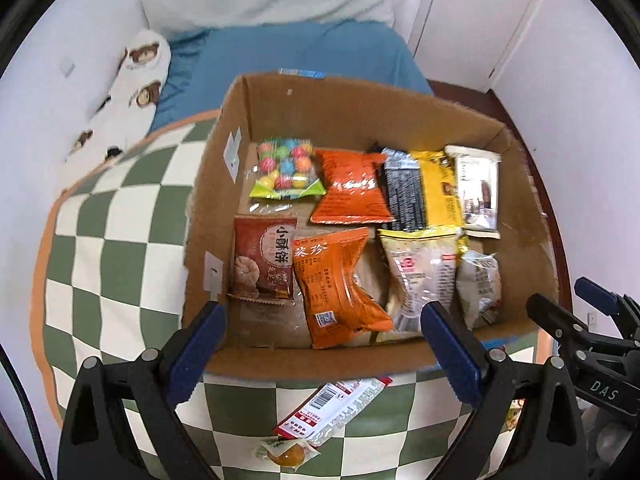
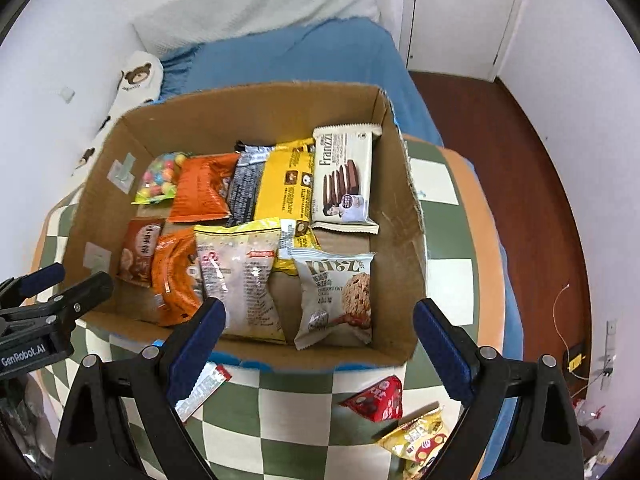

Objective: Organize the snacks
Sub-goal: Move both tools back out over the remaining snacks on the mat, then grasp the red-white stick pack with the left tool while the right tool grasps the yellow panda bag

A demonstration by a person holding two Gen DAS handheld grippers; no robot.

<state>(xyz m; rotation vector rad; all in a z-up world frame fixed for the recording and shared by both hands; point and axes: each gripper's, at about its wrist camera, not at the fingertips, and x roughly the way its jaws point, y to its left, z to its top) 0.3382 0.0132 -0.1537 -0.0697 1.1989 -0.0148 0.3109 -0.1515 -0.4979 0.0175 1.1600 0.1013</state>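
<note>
A cardboard box [image 1: 280,100] [image 2: 400,208] stands on a green-and-white checkered cloth [image 1: 120,208] and holds several snack packs in two rows. My left gripper [image 1: 320,344] is open and empty above the box's near wall. My right gripper [image 2: 316,336] is open and empty above the near wall, over a grey cookie pack [image 2: 340,296]. On the cloth in front of the box lie a red-and-white bar [image 1: 340,404] [image 2: 200,392], a small orange sweet [image 1: 288,456], a red pack [image 2: 380,398] and a yellow pack [image 2: 416,440].
The right gripper's body shows at the right edge of the left wrist view [image 1: 592,344]; the left gripper's body shows at the left of the right wrist view [image 2: 44,320]. A blue bed [image 1: 300,52] and bear-print pillow [image 1: 136,76] lie behind. Wooden floor [image 2: 500,152] is to the right.
</note>
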